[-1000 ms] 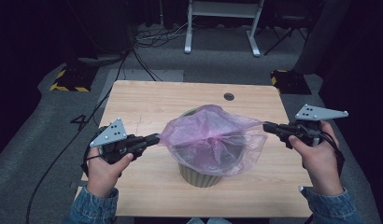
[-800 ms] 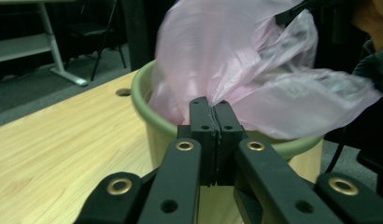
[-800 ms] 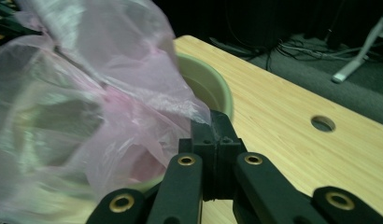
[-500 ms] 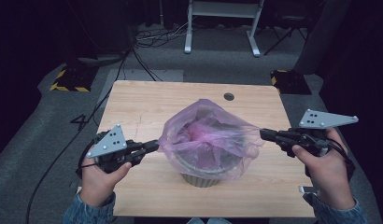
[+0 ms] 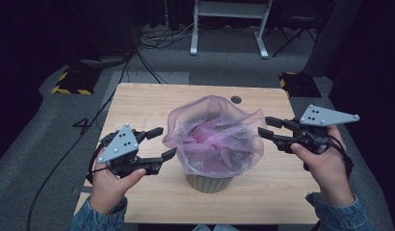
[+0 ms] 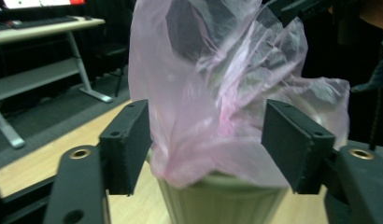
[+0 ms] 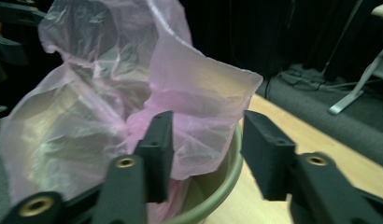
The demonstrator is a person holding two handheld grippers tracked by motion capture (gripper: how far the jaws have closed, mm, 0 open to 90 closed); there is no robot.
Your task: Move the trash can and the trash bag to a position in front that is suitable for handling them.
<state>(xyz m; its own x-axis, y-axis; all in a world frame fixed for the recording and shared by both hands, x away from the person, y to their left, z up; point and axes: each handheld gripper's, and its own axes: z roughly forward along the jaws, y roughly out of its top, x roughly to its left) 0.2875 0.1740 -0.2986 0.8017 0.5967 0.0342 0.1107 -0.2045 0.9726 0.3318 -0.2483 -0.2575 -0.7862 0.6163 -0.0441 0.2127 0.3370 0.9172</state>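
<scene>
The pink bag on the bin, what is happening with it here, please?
A person is fitting a pink plastic bag into a small green bin on the wooden table. The left gripper and the right gripper sit on either side of the bag, both with jaws open, gripping nothing. The bag puffs up loosely above the bin's rim.

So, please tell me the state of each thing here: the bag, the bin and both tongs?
pink plastic bag: loose, billowing over the bin, held by neither tongs
green bin: upright on the table, lined by the bag
left tongs: open, beside the bag
right tongs: open, beside the bag
</scene>
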